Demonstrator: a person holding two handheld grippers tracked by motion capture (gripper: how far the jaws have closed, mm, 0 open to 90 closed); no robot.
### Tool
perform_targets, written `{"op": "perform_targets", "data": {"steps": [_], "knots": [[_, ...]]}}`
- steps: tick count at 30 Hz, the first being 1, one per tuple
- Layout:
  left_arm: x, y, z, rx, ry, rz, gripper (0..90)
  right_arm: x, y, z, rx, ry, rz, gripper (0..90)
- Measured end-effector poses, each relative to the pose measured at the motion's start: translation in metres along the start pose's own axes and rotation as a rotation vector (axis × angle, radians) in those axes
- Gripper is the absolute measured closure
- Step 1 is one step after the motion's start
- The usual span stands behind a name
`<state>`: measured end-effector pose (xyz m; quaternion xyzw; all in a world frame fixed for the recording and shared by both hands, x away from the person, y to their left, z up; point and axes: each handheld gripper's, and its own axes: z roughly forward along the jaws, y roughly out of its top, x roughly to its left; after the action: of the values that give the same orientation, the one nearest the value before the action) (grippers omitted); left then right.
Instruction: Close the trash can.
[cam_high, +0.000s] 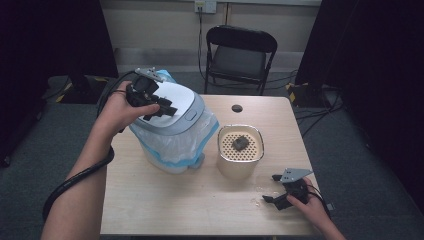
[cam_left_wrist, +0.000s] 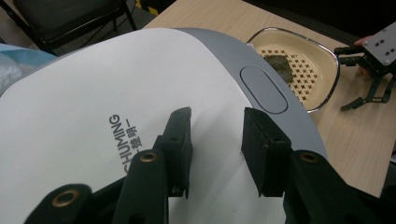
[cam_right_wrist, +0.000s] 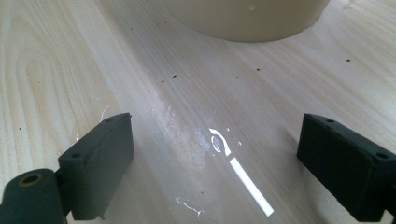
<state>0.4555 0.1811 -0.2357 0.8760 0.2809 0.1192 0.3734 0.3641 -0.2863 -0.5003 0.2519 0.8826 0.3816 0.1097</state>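
Seemingly little is finished: the white-and-grey plastic lidded bin (cam_high: 172, 117), lined with a blue-edged bag, stands closed on the pale wooden table (cam_high: 165, 200). Above its lid hovers the left gripper (cam_left_wrist: 217, 126), jaws parted, empty. Right of the bin sits a cream perforated strainer bowl (cam_high: 240, 145) holding a dark scrap (cam_high: 240, 144). Beyond it rests the right gripper (cam_right_wrist: 215, 154), jaws wide, empty. Presumably the scrap awaits binning.
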Motion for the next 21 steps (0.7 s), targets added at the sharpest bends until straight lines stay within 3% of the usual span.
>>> {"op": "perform_targets", "data": {"steps": [2, 5, 10, 12, 14, 16, 21], "knots": [[-0.001, 0.001, 0.002, 0.02, 0.008, 0.005, 62.8, 0.0, 0.0, 0.0, 0.0, 0.0, 0.0, 10.3], [-0.002, 0.0, 0.004, 0.014, 0.017, 0.025, 63.6, 0.0, 0.0, 0.0, 0.0, 0.0, 0.0, 10.2], [-0.004, -0.003, 0.003, -0.015, 0.016, 0.014, 63.1, 0.0, 0.0, 0.0, 0.001, -0.002, -0.001, 10.2], [-0.005, -0.002, 0.004, -0.016, 0.001, 0.018, 56.2, 0.0, 0.0, 0.0, 0.0, 0.001, 0.0, 10.2], [-0.006, -0.003, 0.004, -0.009, 0.024, 0.027, 42.1, 0.0, 0.0, 0.0, 0.0, 0.001, 0.0, 10.2], [-0.003, -0.007, 0.0, -0.005, 0.026, 0.004, 33.3, 0.0, 0.0, 0.0, 0.0, 0.0, 0.0, 10.2], [-0.001, -0.015, -0.015, -0.03, 0.045, -0.01, 23.5, 0.0, 0.0, 0.0, 0.0, 0.001, 0.0, 10.2]]}}
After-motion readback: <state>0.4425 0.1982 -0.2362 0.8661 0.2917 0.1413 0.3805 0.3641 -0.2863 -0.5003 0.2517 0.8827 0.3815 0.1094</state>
